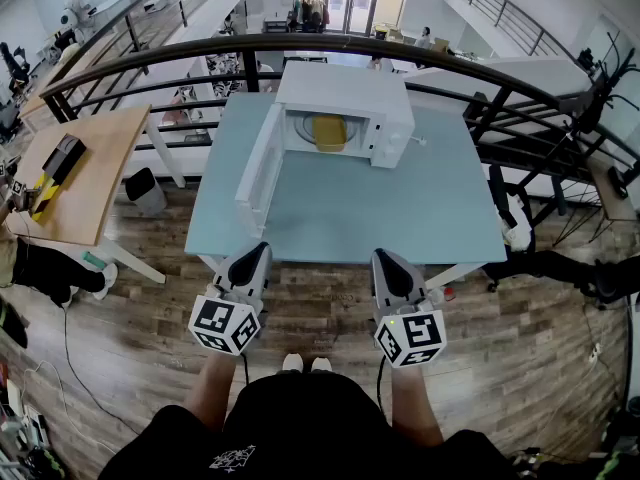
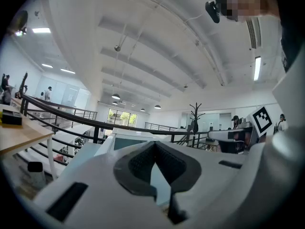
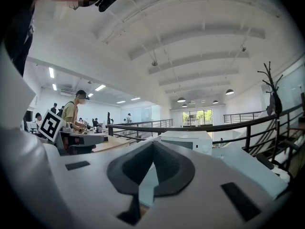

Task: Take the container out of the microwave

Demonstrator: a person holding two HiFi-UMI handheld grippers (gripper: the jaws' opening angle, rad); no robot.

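Plainly, the container sits inside the microwave (door open).

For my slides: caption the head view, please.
Left hand-held gripper and right hand-held gripper, both shut, face a table whose open microwave holds a yellow container.

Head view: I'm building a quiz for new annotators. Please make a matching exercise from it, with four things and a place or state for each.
Things
1. white microwave's door
2. yellow rectangular container
3. right gripper
4. black-and-yellow striped object

Places or states
A. on the wooden side table
B. jaws shut, nothing between them
C. swung open
D. inside the microwave

Pairs: 1-C, 2-D, 3-B, 4-A
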